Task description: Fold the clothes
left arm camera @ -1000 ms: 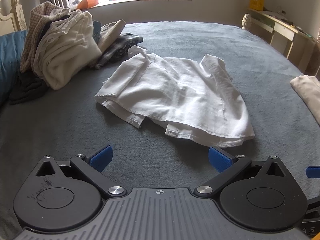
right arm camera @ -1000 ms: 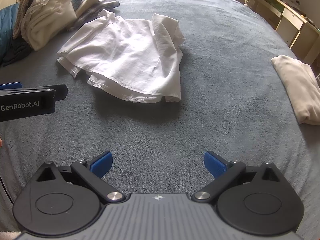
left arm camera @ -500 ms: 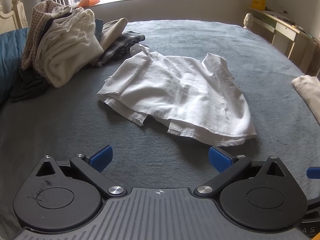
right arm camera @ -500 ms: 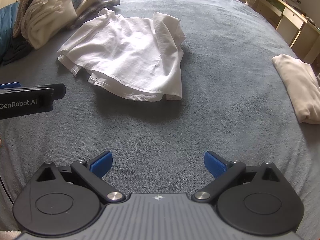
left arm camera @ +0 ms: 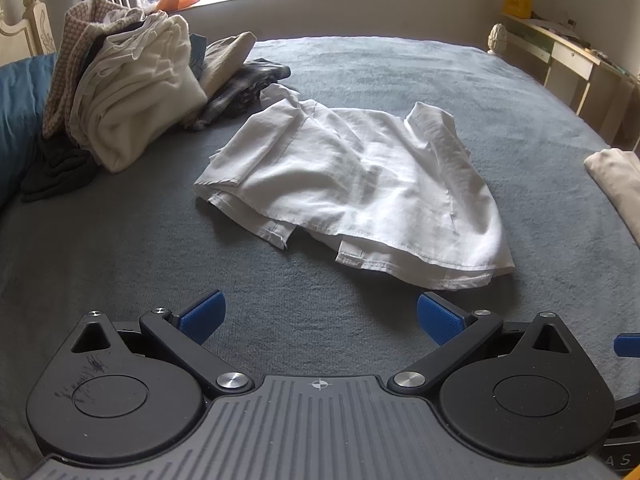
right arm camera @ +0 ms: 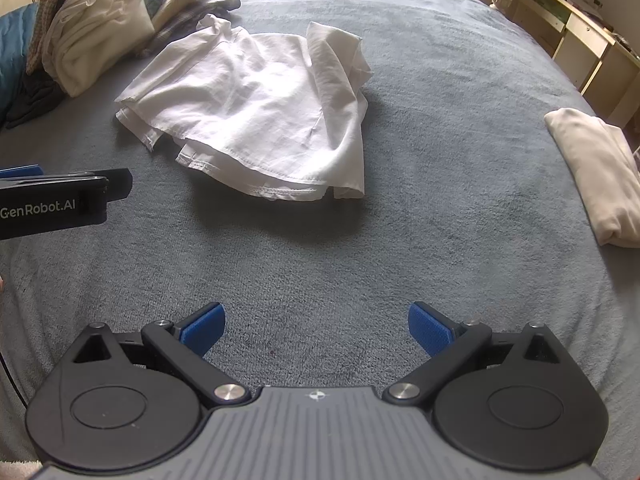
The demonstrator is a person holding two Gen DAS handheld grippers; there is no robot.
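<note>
A crumpled white shirt (left arm camera: 360, 184) (right arm camera: 260, 112) lies loosely doubled over on the grey bed cover, its hem toward me. My left gripper (left arm camera: 320, 316) hovers open just short of that hem, blue pads wide apart and empty. My right gripper (right arm camera: 316, 324) is open too, further back from the shirt, with bare cover between its fingers. The left gripper's black body (right arm camera: 60, 204) shows at the left edge of the right wrist view.
A heap of unfolded clothes (left arm camera: 128, 92) (right arm camera: 92, 28) sits at the back left beside a blue pillow (left arm camera: 20, 120). A folded cream garment (right arm camera: 596, 172) (left arm camera: 616, 184) lies at the bed's right edge. A desk (left arm camera: 568, 60) stands past the bed on the right.
Both grippers have drifted slightly forward toward the shirt, which now sits a little lower and nearer in both views. Both stay open and empty.
</note>
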